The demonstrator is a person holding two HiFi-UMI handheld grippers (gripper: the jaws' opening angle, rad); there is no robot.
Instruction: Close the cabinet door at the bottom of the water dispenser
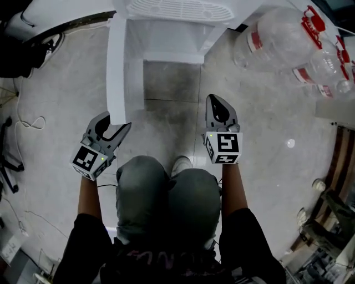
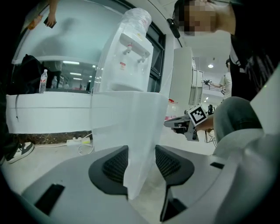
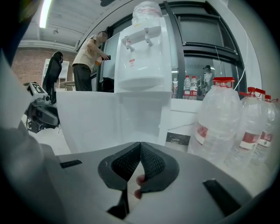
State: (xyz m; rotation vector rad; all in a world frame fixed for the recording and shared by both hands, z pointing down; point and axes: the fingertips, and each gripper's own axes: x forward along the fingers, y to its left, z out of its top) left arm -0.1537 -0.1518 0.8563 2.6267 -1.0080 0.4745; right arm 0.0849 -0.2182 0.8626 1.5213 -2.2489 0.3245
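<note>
The tall white water dispenser [image 1: 176, 25] is cut off at the head view's top edge. Only the gripper views show its taps and the clear bottle seated on top [image 3: 146, 11]. Its flat white cabinet door [image 1: 116, 66] hangs open at the dispenser's foot, swung out from the body toward the person.

The left gripper [image 1: 117, 126] sits at the door's free edge, at the end farthest from the dispenser. From above, the door panel covers part of its jaws. The left gripper view shows them spread wide with the door's edge [image 2: 131, 127] standing between the ribbed pads [image 2: 116, 165]. Whether either pad touches it I cannot tell.

The right gripper [image 1: 214, 100] hangs in front of the dispenser, well clear of the door. In its own view the right gripper [image 3: 140, 144] has its jaws pressed together with nothing between them, and a fingertip shows behind the gap.

The big clear plastic bottles with red caps [image 3: 221, 127] stand just beside the dispenser on the side away from the door. The left gripper view misses them.

The cabinet's inside is hard to make out in any view.
</note>
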